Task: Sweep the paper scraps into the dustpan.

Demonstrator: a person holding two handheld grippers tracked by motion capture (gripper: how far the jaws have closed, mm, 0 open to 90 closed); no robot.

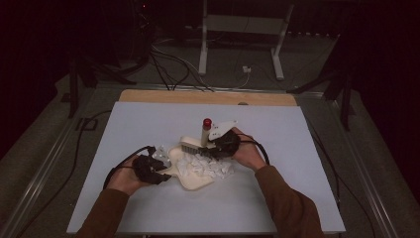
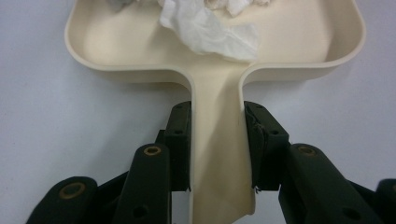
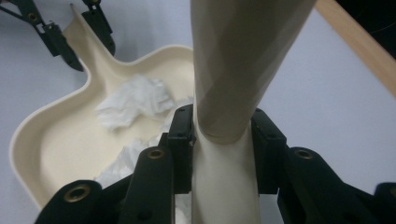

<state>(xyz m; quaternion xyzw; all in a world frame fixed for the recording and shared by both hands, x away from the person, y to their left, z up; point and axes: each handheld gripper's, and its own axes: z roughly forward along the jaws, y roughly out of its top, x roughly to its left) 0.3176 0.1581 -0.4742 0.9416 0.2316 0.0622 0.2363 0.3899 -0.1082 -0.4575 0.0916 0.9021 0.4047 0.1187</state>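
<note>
Seen from above: a pale grey rectangular tabletop [image 1: 148, 124] with a bare wooden strip [image 1: 208, 97] along its far edge, dark floor and cables beyond.

Held flat on that top, straight ahead of the left gripper [image 1: 159, 174]: a cream plastic dustpan [image 2: 299, 42] with a flat handle, that handle clamped between the two black jaws, pads pressed on both its sides in the left gripper view.

Gripped in the right gripper [image 1: 214, 145], jaws closed tight on the shaft: a cream plastic hand brush [image 3: 243, 60] with a red knob on the end of its handle and grey bristles [image 1: 190, 147], bristle end down at the pan's open mouth, handle tilted up and away from the jaws.

Piled inside the pan, just beyond the left gripper's tips and just below the right: a heap of crumpled white paper scraps [image 1: 205, 166], most of them already past the pan's lip.

Left outside, beside the left gripper on the bare tabletop: a small crumpled scrap [image 1: 161, 151], seemingly not yet swept in.

Judged well advanced: bulk of the paper gathered; remaining, by the look of it, the stray scrap and any bits hidden behind the brush.
</note>
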